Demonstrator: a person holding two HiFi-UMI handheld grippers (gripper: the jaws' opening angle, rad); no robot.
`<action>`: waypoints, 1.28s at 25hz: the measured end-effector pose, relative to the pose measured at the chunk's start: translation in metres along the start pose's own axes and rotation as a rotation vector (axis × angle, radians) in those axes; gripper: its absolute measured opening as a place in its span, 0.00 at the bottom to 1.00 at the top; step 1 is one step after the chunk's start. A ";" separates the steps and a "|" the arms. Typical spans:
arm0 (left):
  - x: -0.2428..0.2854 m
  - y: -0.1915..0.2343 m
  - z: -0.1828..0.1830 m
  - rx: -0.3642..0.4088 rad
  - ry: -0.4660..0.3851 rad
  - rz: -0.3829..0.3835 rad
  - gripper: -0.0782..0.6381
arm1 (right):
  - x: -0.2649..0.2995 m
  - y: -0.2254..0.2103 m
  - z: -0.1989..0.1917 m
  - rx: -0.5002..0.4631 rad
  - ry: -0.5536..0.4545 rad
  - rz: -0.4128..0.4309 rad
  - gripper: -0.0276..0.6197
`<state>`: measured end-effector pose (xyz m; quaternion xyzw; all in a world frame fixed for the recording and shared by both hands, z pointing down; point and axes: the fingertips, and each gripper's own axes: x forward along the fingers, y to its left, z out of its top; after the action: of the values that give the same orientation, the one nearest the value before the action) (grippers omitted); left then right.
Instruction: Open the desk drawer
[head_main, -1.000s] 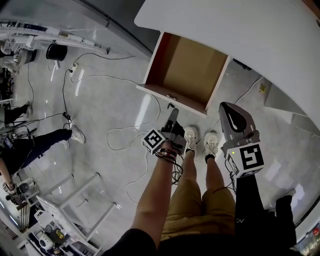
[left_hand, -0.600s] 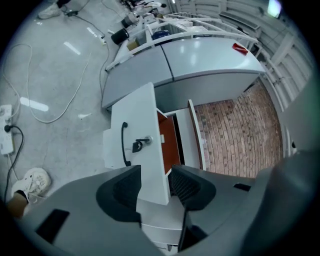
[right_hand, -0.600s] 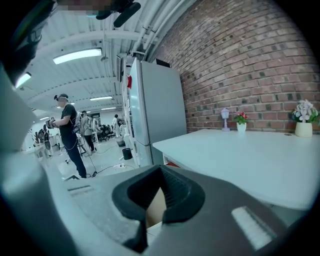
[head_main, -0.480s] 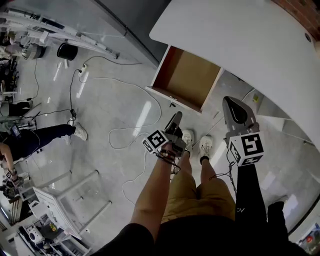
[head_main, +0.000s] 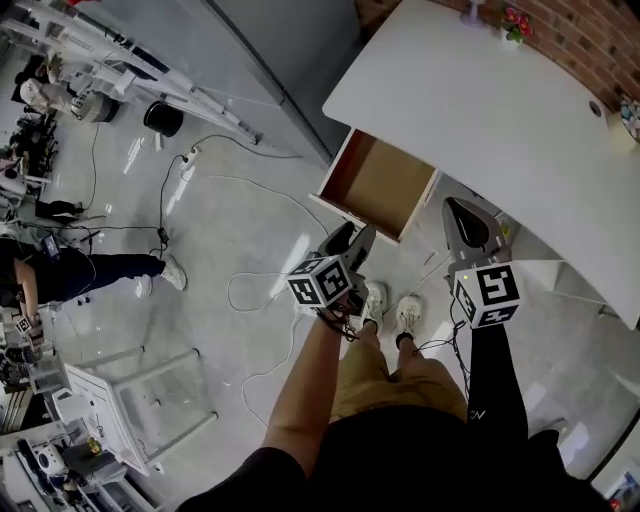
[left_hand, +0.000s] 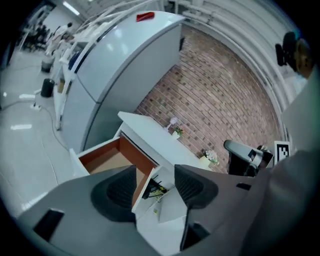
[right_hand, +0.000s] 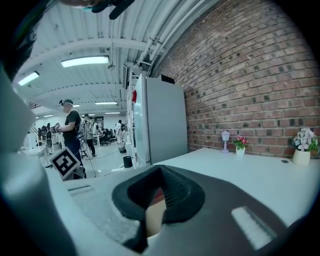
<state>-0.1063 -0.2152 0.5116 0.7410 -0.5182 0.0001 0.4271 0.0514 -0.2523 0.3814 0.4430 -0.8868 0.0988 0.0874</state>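
Observation:
The desk drawer (head_main: 377, 186) stands pulled out from under the white desk (head_main: 480, 110), its brown inside bare; it also shows in the left gripper view (left_hand: 106, 156). My left gripper (head_main: 352, 238) hangs in the air short of the drawer front and touches nothing. Its jaws are opening, with nothing between the pads (left_hand: 116, 189). My right gripper (head_main: 462, 210) floats to the right of the drawer, near the desk edge, shut and empty. In its own view the right gripper (right_hand: 159, 172) has its tips together, and the white desk top (right_hand: 240, 175) stretches ahead.
Cables (head_main: 262, 285) trail over the grey floor below the drawer. A metal frame (head_main: 140, 395) stands at lower left, a black bin (head_main: 163, 118) and people (head_main: 70, 270) further left. A grey cabinet (left_hand: 120, 65) flanks the desk. Small flower pots (right_hand: 240, 145) line the brick wall.
Both grippers have risen and drawn back from the open drawer, which looks smaller now. The left gripper has rolled over and its jaws have spread wider.

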 end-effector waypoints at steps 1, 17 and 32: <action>-0.004 -0.010 0.010 0.063 -0.005 0.017 0.42 | -0.003 -0.001 0.008 -0.006 -0.009 0.001 0.04; -0.079 -0.163 0.132 0.632 -0.215 0.085 0.44 | -0.035 0.012 0.108 -0.151 -0.144 0.051 0.04; -0.085 -0.241 0.183 0.819 -0.314 0.009 0.50 | -0.056 -0.009 0.171 -0.188 -0.265 -0.004 0.04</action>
<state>-0.0417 -0.2421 0.2049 0.8381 -0.5371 0.0948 0.0143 0.0807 -0.2575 0.2036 0.4438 -0.8950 -0.0442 0.0108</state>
